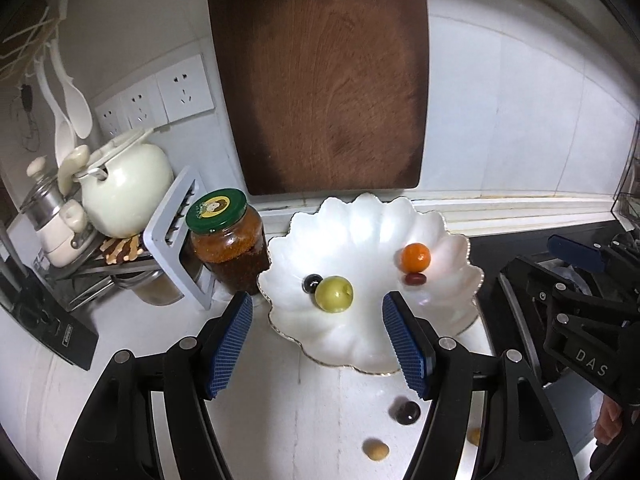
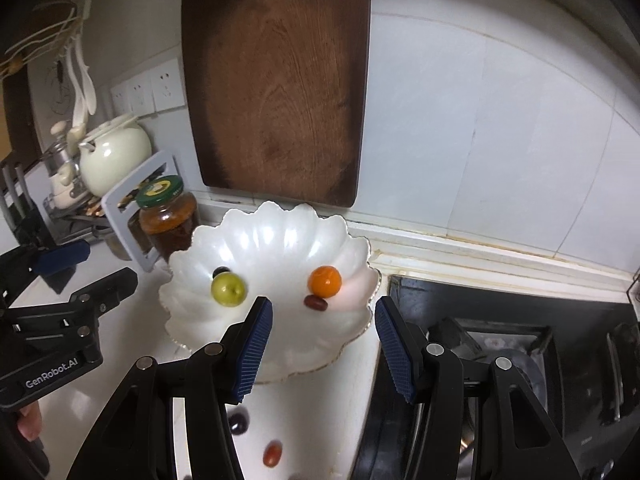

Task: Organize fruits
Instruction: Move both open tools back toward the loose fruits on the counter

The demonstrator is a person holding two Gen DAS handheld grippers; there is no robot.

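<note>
White scalloped plate (image 1: pixel 360 220) holds green plum (image 1: pixel 334 293), orange (image 1: pixel 415 257), red date (image 1: pixel 415 279), dark grape (image 1: pixel 312 282).

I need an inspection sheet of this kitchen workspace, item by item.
Surface: white countertop.
Job's things: scalloped white dish holds green fruit, orange fruit, dark berry, red-brown fruit. Loose on the counter: dark grape, yellowish fruit, red fruit.
Clutter: green-lidded jar, cream teapot, cutting board against the wall.
Grippers: left tongs open, empty; right tongs open, empty.
Cables: nothing seen.
Surroundings: wall sockets, gas stove.
</note>
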